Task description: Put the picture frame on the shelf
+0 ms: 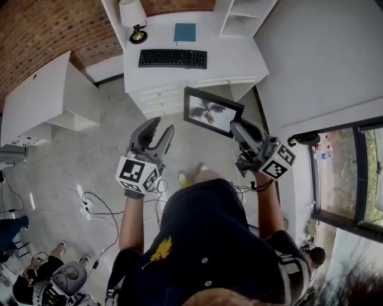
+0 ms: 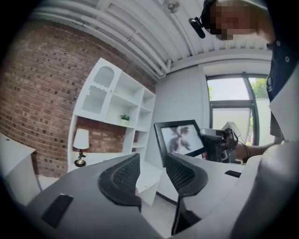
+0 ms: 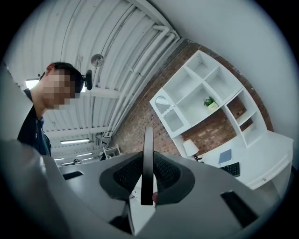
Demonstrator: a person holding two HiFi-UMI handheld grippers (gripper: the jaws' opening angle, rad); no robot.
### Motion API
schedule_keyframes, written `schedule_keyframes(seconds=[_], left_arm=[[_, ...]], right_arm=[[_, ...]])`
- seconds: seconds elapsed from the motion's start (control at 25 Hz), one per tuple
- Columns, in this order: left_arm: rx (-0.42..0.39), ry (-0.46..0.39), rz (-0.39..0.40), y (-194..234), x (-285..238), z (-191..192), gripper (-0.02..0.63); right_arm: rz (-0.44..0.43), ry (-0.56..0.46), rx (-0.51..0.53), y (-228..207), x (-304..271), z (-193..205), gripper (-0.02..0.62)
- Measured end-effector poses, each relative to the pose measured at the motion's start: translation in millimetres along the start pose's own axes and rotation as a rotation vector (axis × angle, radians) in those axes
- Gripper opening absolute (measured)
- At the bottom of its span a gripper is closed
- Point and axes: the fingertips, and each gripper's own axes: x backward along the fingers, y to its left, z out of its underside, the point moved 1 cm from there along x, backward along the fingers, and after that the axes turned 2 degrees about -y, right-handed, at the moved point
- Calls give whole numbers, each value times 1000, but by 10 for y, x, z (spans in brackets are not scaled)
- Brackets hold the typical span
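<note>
A black picture frame (image 1: 212, 112) with a grey plant print hangs in the air in front of the white desk (image 1: 239, 60). My right gripper (image 1: 237, 127) is shut on the frame's lower right edge. In the right gripper view the frame (image 3: 148, 154) stands edge-on between the two pads. My left gripper (image 1: 163, 127) is open and holds nothing, level, to the left of the frame and apart from it. From the left gripper view (image 2: 152, 170) I see the frame (image 2: 180, 139) and the right gripper (image 2: 218, 142) beyond the jaws. The white shelf unit (image 2: 117, 100) stands on the desk against the brick wall.
On the desk lie a black keyboard (image 1: 173, 58), a blue book (image 1: 185, 32) and a lamp (image 1: 134, 18). A small plant (image 3: 209, 101) sits in one shelf compartment. A second white table (image 1: 42, 95) stands at left. Cables (image 1: 96, 206) trail on the floor, and a person (image 1: 36, 281) is at lower left.
</note>
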Motion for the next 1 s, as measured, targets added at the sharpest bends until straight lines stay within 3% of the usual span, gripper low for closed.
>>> schedule_keyframes(seconds=[0.16, 0.28, 0.36, 0.68, 1.0], left_arm=[[34, -10, 191, -207, -225, -28, 186], [152, -54, 274, -258, -226, -57, 182], [213, -74, 259, -219, -261, -51, 107], [199, -46, 174, -96, -748, -2, 95], [166, -24, 111, 90, -1709, -42, 94]], right_arm=[[-61, -5, -80, 128, -21, 79, 72], [-71, -1, -145, 114, -55, 177, 72], [-66, 1, -164, 37, -31, 205, 72], [-25, 52, -105, -494, -67, 211, 72], [-1, 67, -34, -1499, -232, -87, 77]])
